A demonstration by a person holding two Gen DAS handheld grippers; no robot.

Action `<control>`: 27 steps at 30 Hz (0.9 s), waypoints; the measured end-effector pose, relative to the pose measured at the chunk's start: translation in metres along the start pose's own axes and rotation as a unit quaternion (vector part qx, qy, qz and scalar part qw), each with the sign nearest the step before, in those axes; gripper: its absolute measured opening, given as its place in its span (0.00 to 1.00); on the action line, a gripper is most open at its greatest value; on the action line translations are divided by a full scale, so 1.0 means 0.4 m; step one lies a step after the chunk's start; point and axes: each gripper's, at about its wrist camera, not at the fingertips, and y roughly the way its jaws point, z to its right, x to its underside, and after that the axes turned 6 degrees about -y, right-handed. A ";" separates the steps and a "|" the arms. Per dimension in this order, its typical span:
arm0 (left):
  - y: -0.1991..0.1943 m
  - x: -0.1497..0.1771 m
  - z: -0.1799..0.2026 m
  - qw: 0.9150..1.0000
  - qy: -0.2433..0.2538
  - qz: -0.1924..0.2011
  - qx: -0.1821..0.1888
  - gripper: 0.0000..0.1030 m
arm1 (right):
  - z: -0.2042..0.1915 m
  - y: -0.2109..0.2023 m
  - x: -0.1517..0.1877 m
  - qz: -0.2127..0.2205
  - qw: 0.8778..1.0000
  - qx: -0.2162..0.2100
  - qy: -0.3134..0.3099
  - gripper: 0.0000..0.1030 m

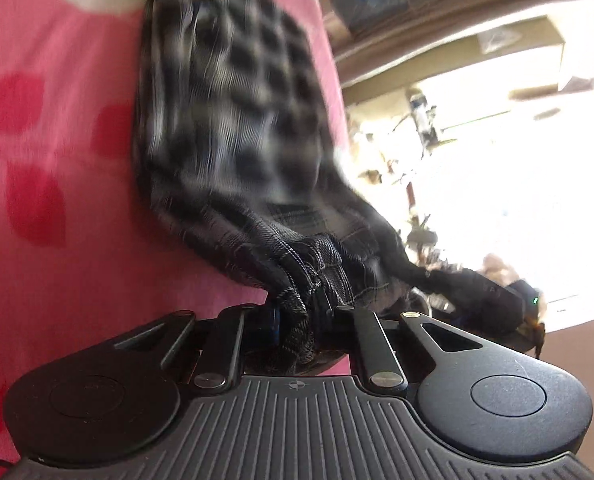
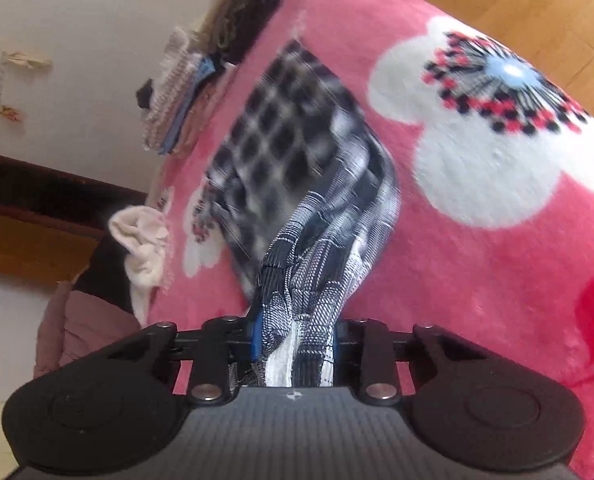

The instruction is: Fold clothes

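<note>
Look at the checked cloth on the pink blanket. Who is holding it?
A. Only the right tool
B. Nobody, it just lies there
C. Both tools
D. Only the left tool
C: the left tool is shut on a bunched end of the checked cloth, and the right tool is shut on another bunched end, while the rest lies on the pink blanket.

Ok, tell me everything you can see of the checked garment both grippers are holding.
The checked garment is woven cloth in a black, grey and white plaid, blurred in both views. Most of it lies on the pink flowered blanket. One bunched end is clamped in the left gripper, another twisted end in the right gripper, so it rises from the blanket toward each. What kind of clothing it is cannot be told.
</note>
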 end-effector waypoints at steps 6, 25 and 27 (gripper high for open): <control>-0.022 -0.090 0.025 0.999 -0.003 0.042 0.012 0.12 | -0.047 0.030 -0.069 0.020 0.999 -0.026 0.004 0.30; 0.041 -0.485 -0.034 0.994 -0.033 0.106 0.017 0.11 | -0.130 0.312 -0.380 0.023 0.999 -0.029 0.030 0.30; 0.056 -0.519 -0.046 0.993 -0.039 0.106 0.018 0.11 | -0.125 0.339 -0.405 0.022 0.999 -0.025 0.036 0.30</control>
